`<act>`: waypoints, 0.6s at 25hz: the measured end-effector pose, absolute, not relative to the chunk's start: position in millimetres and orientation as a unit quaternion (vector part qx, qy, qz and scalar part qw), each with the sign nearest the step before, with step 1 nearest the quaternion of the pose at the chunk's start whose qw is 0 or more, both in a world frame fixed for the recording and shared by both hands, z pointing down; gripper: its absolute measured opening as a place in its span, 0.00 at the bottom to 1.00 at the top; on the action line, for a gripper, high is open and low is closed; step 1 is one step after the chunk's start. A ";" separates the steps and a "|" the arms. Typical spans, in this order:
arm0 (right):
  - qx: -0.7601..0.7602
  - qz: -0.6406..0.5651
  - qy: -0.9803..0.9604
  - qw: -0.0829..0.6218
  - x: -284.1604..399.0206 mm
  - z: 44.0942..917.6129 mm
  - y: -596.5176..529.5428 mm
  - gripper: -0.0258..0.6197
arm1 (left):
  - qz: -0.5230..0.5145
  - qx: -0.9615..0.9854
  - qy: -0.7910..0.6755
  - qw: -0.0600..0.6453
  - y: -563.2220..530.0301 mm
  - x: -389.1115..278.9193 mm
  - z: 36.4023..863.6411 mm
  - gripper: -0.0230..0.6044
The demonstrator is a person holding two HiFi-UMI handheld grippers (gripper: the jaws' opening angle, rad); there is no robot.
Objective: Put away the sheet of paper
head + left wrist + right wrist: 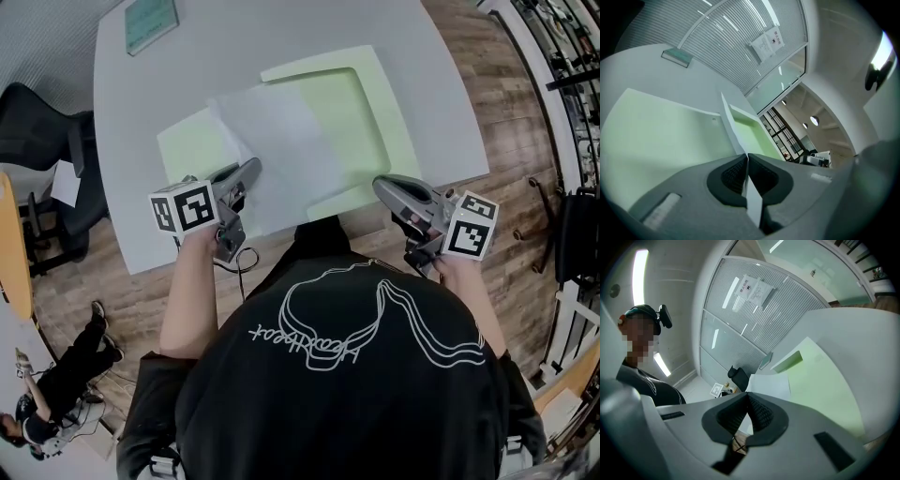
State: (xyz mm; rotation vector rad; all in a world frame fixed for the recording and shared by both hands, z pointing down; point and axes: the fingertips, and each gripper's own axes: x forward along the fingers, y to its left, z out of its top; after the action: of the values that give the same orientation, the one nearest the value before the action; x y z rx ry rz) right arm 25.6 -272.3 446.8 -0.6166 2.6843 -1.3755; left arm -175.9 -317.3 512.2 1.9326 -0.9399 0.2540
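While left claw (746, 158) is pinching sheet of paper (281, 141) above green folder (361, 103) on desk (281, 37), right claw (746, 397) is hovering closed.

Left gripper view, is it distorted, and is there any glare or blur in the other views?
Left gripper view: strong fisheye, slatted panel bowed into arcs, dark corners, left tool soft up close. Right gripper view: same warp, ceiling light blown out white. Head view: even light, no hard shadows on the table, edges curved.
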 end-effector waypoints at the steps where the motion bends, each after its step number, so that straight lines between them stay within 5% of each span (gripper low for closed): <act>1: -0.201 -0.447 0.871 0.032 25.3 446.7 -273.1 0.05 | 0.101 0.787 -0.381 0.474 -319.0 -174.0 512.9 0.05; 15: -0.204 -0.451 0.868 0.036 25.6 446.6 -279.5 0.05 | 0.092 0.786 -0.344 0.506 -332.6 -138.3 525.3 0.05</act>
State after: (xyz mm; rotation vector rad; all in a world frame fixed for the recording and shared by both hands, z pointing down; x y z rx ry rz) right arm 25.6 -279.5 446.6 -0.6269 2.6665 -1.3865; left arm -138.3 -332.6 525.3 1.8952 -0.8301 0.2227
